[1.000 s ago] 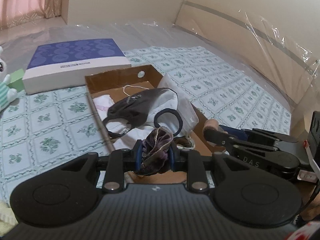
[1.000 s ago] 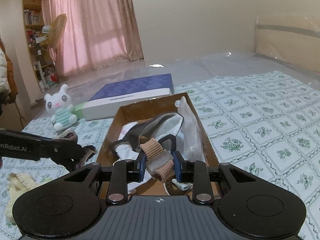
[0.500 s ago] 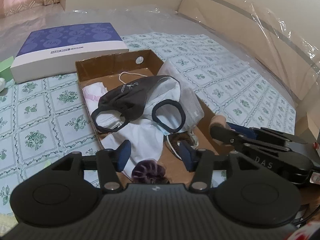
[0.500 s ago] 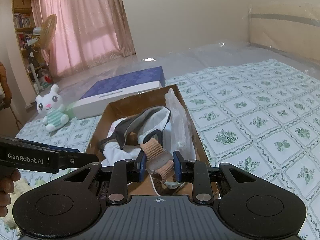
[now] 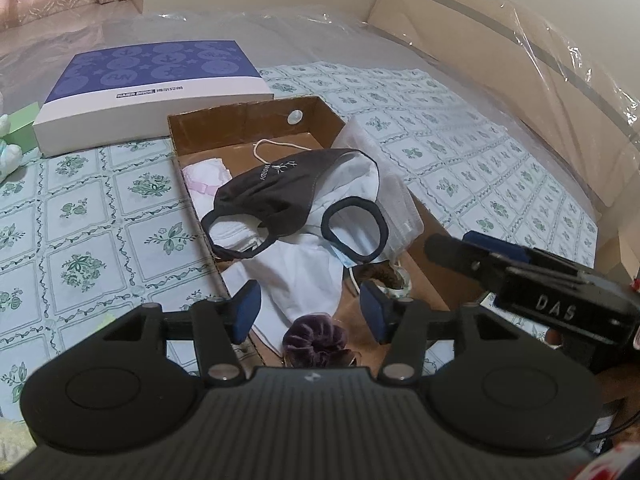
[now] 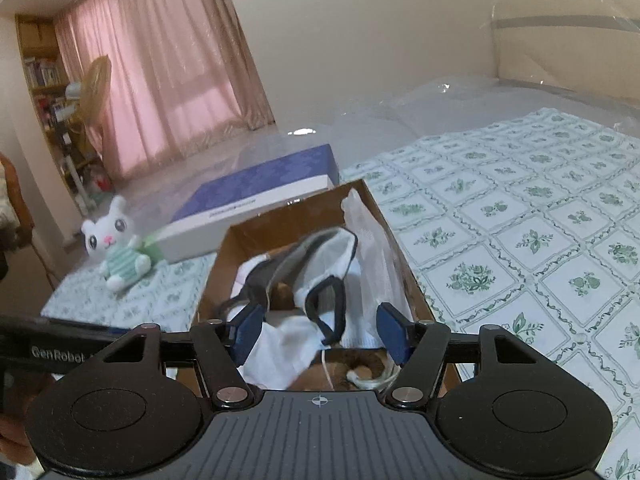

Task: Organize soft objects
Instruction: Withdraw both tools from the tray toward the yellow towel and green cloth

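Note:
A cardboard box (image 5: 240, 116) (image 6: 280, 232) lies on the green-flowered bedspread. In it are a dark face mask (image 5: 276, 196) (image 6: 288, 264), a white cloth (image 5: 304, 276) (image 6: 280, 344) and a pink-white item (image 5: 204, 176). A purple scrunchie (image 5: 314, 336) rests at the box's near end, just below my left gripper (image 5: 312, 312), which is open and holds nothing. My right gripper (image 6: 320, 332) (image 5: 452, 246) hangs over the near right part of the box. Its jaws are opening with nothing pressed between the pads. A blurred beige-brown shape (image 6: 360, 366) lies beneath it.
A clear plastic pack (image 5: 396, 200) (image 6: 372, 248) leans on the box's right wall. A blue-and-white flat box (image 5: 152, 76) (image 6: 256, 196) sits behind it. A white plush rabbit (image 6: 116, 248) and a green item (image 5: 20, 120) lie to the left. A plastic-wrapped headboard (image 5: 520, 40) runs along the right.
My left gripper opened and the purple scrunchie dropped into the near end of the box. My right gripper, shut on a beige sock until half a second ago, has opened; the sock has left its pads.

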A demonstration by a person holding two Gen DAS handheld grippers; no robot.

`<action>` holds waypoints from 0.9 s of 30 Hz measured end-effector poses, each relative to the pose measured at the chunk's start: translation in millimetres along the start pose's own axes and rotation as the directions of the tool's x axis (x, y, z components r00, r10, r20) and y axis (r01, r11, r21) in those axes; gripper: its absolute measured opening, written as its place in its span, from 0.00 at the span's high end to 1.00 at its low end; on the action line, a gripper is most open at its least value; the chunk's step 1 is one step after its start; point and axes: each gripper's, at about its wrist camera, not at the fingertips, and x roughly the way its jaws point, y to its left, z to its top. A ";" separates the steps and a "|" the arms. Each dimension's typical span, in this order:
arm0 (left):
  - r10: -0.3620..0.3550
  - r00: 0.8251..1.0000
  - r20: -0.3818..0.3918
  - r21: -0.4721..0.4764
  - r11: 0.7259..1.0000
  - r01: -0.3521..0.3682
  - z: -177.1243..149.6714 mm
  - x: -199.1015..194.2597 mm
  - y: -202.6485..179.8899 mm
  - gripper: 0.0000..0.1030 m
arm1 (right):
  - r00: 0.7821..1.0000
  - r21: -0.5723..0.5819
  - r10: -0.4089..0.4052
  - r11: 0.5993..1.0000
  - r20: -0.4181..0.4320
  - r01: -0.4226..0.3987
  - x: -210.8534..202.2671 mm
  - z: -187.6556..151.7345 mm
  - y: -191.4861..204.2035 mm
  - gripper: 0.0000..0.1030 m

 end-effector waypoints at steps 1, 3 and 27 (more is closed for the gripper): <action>0.000 1.000 0.000 -0.002 1.000 0.000 -0.3 -0.8 0.7 0.50 | 1.000 0.007 -0.002 1.000 0.001 0.002 -1.2 1.6 -1.0 0.38; -0.002 1.000 0.004 -0.007 1.000 0.002 -1.0 -3.9 1.8 0.50 | 1.000 0.015 -0.014 1.000 0.004 0.014 -3.2 3.2 -2.4 0.38; 0.131 0.983 0.131 -0.107 0.987 -0.118 -72.4 -138.7 49.9 0.42 | 0.999 0.040 0.016 0.999 -0.039 -0.014 -63.7 -34.4 47.9 0.36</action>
